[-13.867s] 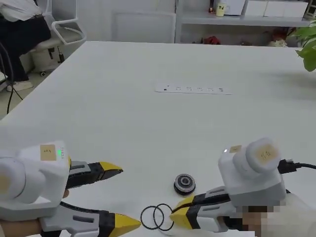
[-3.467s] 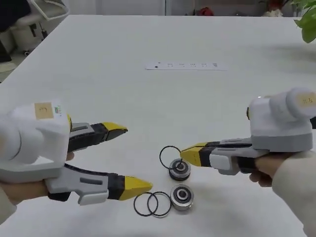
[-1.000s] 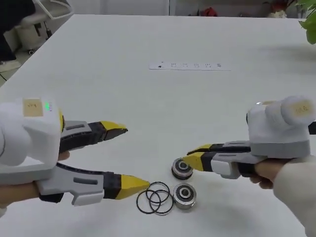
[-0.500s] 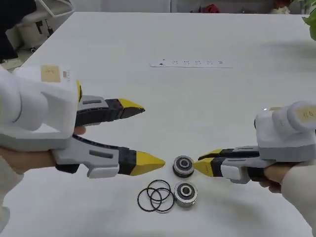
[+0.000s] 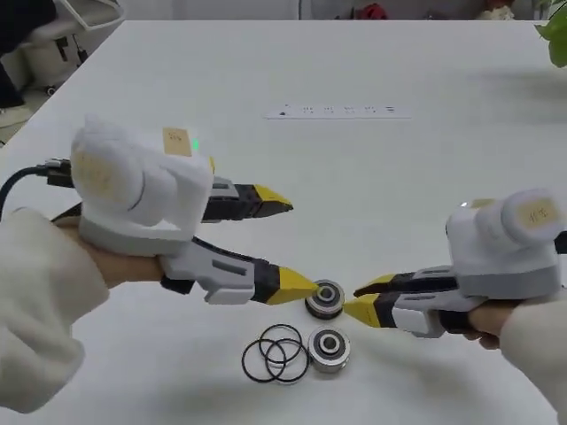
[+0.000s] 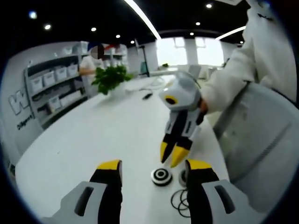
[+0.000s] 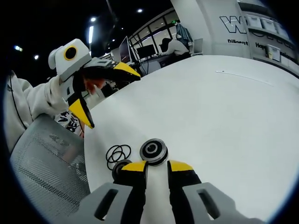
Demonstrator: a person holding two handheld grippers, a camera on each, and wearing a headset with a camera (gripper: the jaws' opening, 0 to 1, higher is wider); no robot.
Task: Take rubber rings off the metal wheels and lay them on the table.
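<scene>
Two metal wheels lie near the table's front edge: the farther wheel [image 5: 324, 298] [image 6: 161, 176] [image 7: 153, 150] and the nearer wheel [image 5: 329, 345] [image 7: 120, 167]. Three loose black rubber rings [image 5: 275, 354] [image 6: 180, 200] [image 7: 117, 153] overlap on the table, left of the nearer wheel. My left gripper [image 5: 301, 248] [image 6: 152, 170] stands wide open, its lower tip right beside the farther wheel's left side. My right gripper [image 5: 355, 300] [image 7: 157, 165] points at that wheel from the right. Its jaws are only a narrow gap apart and hold nothing.
A white power strip [image 5: 337, 112] lies flat at mid-table. A green plant [image 5: 558, 35] [image 6: 110, 77] stands at the far right corner. A grey mesh chair [image 7: 42, 163] sits behind the table's near edge. Bare white table [image 5: 399, 195] stretches beyond the wheels.
A ring the right gripper held 3.5 s ago now lies with the two others. Over the last second the left gripper has swung right to the farther wheel; the right gripper has dropped slightly.
</scene>
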